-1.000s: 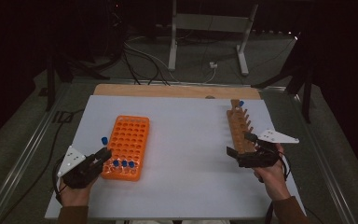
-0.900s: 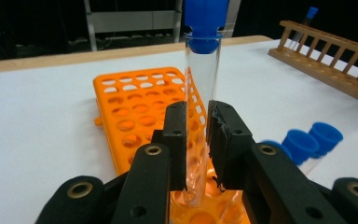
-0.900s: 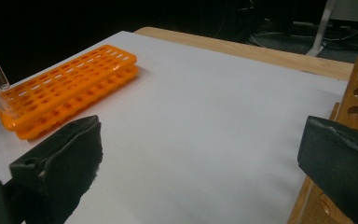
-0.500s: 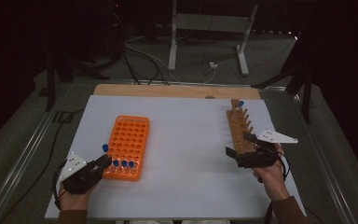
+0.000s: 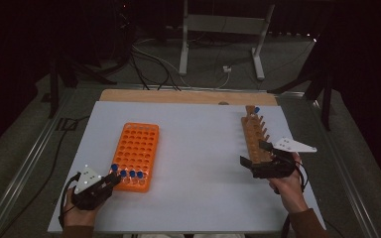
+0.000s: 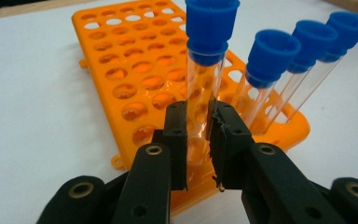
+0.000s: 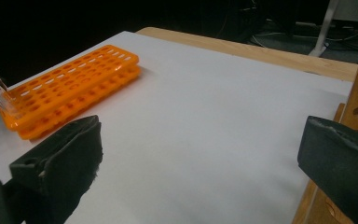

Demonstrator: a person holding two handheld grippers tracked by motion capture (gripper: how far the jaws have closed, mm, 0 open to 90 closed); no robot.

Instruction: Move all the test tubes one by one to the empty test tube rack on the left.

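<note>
An orange tube rack [image 5: 136, 146] lies on the left half of the white table sheet. My left gripper [image 5: 110, 179] is at the rack's near end, shut on a clear test tube with a blue cap [image 6: 205, 70]. In the left gripper view the pads [image 6: 176, 135] clamp the glass low down, over the near row of the orange rack [image 6: 135, 70]. Three more capped tubes [image 6: 270, 60] stand beside it in that row. My right gripper [image 5: 254, 153] is open and empty at the near end of a wooden rack [image 5: 255, 131].
A single blue-capped tube [image 5: 256, 110] stands at the far end of the wooden rack. A wooden strip [image 5: 188, 96] runs along the table's far edge. Cables and a metal stand [image 5: 223, 29] are on the floor behind. White sheet [image 5: 198, 148] lies between the racks.
The left gripper has come toward the near edge and lower with its tube, which now lines up with the three tubes in the near row. The right gripper stayed put.
</note>
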